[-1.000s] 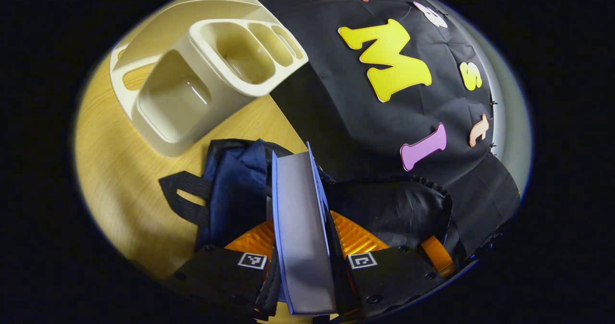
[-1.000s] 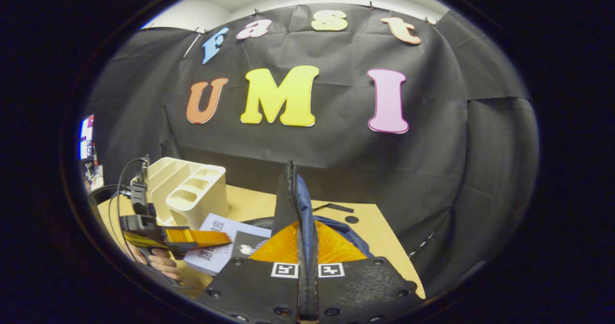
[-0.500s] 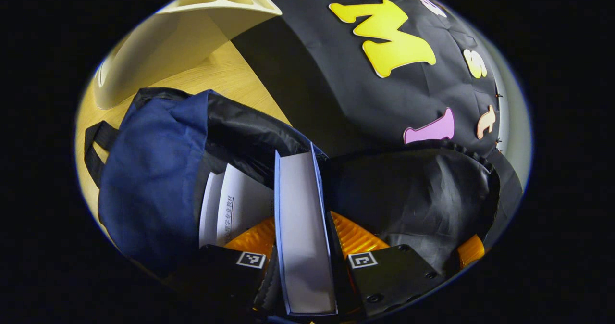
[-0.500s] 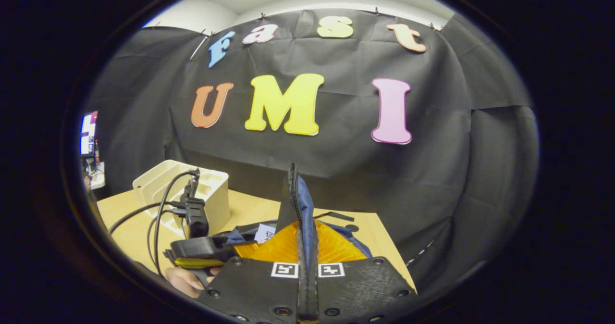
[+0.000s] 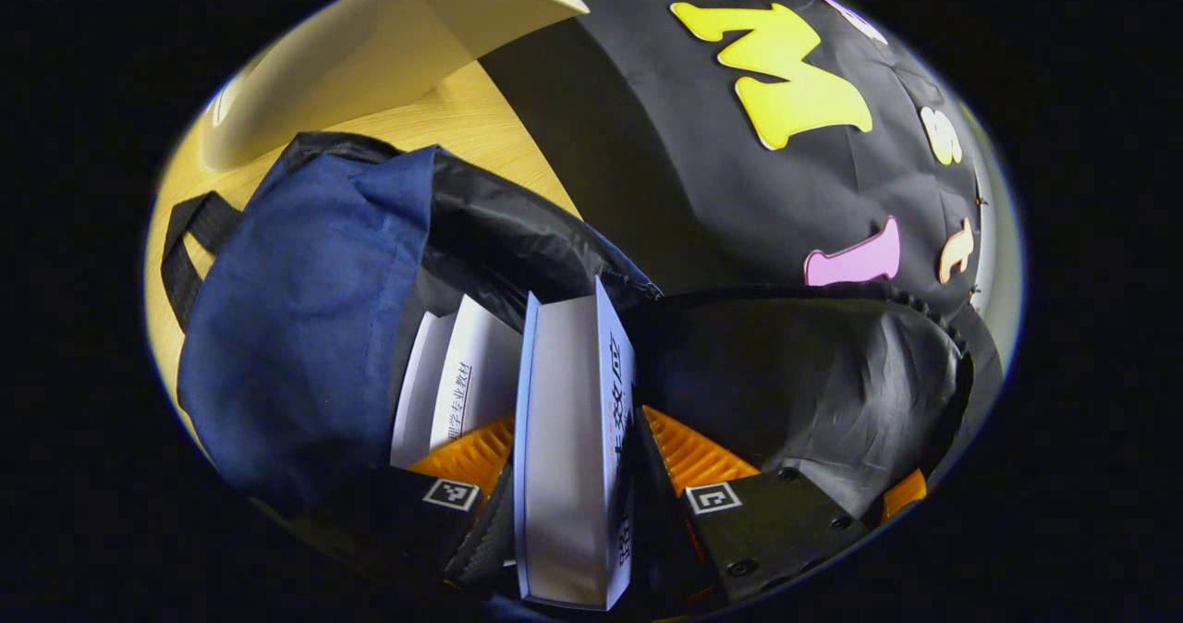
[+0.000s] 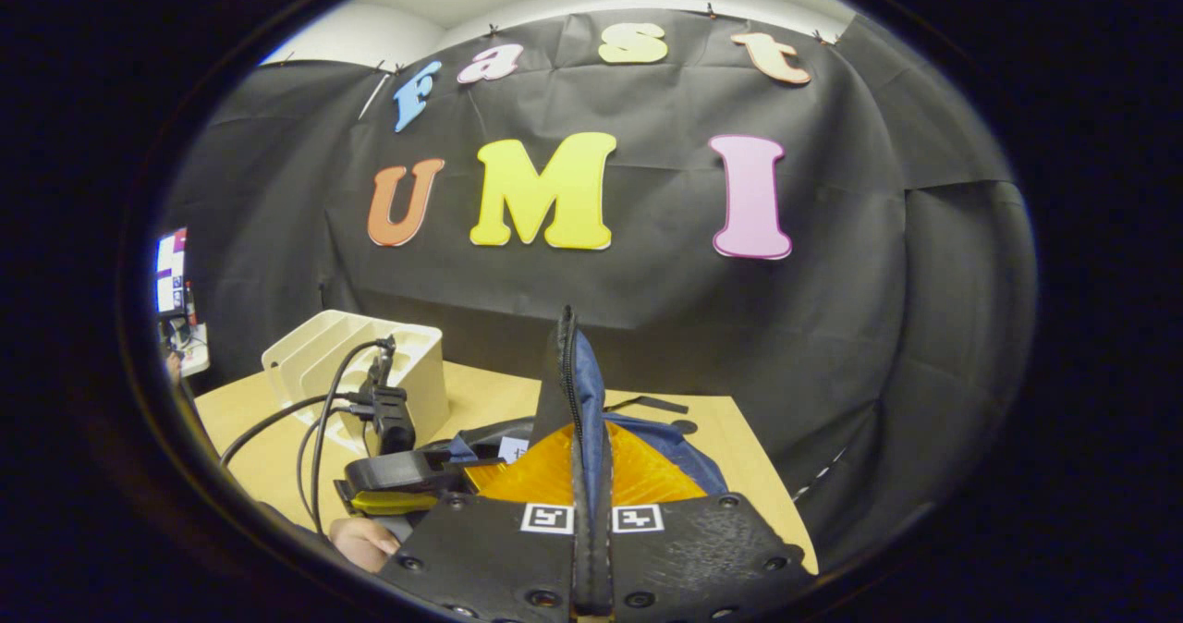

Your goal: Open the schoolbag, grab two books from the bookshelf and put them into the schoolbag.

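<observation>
Left gripper view looks down along the left tongs (image 5: 566, 475), whose two fingers are closed on a book (image 5: 564, 457) held edge-up, its pale page block facing the camera and a printed cover showing on its right side. The book's far end sits in the mouth of the schoolbag (image 5: 305, 327), a navy blue bag with black lining that lies open on the wooden surface (image 5: 462, 124). Just left of the held book, a second book (image 5: 457, 383) with white covers already stands inside the bag, leaning against the blue wall. To the right, the bag's black flap (image 5: 804, 373) is lifted up, its zipper edge running along the top. A black strap (image 5: 185, 244) of the bag lies on the surface at the far left. Beyond the bag, the cream bookshelf (image 5: 388, 50) rises at the top of the frame, near the bag but apart from it. In the right gripper view, the right tongs (image 6: 582, 475) are pinched tight on the zippered edge of the bag flap (image 6: 571, 392), which stands upright between the fingers. To the left in that view the left tongs (image 6: 416, 475) reach into the bag, with a hand (image 6: 365, 542) beneath them and cables running back; whether the book touches the bag's bottom is hard to tell from here. The cream bookshelf (image 6: 323, 364) stands behind on the surface (image 6: 739, 466).
</observation>
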`<state>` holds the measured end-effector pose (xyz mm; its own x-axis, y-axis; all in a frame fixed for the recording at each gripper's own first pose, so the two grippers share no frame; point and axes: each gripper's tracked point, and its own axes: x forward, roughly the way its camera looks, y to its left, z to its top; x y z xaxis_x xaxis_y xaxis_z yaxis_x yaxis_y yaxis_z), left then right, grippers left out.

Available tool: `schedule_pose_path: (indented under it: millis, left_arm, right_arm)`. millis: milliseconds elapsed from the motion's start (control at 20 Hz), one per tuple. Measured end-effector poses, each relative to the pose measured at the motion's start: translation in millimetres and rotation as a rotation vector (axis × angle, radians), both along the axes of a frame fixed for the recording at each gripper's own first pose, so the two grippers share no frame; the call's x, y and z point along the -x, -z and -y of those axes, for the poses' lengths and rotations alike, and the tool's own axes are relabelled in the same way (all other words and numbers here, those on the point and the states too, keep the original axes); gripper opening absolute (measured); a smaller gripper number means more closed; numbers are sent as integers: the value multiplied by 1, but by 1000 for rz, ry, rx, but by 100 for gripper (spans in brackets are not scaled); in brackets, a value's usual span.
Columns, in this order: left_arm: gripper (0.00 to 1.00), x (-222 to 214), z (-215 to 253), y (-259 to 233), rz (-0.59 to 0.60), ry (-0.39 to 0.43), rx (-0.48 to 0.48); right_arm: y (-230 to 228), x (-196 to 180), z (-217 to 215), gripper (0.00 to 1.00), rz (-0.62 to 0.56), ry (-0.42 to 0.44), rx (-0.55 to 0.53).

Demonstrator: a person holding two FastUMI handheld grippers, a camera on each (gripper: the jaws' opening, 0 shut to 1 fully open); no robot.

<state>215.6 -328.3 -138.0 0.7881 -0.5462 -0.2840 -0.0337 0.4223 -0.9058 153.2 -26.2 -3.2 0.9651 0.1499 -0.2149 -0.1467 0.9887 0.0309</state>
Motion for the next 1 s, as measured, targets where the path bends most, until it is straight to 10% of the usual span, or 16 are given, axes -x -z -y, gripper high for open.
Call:
schedule_pose_path:
  millis: [850,1000]
  left_arm:
    - [68,41,-91,10,22,-34,-306]
    - [68,51,-122,13,27,-75,-382]
  right_arm:
    - [32,22,-13,7,-105,53,10]
    - [33,29,-10,24,-100,91,36]
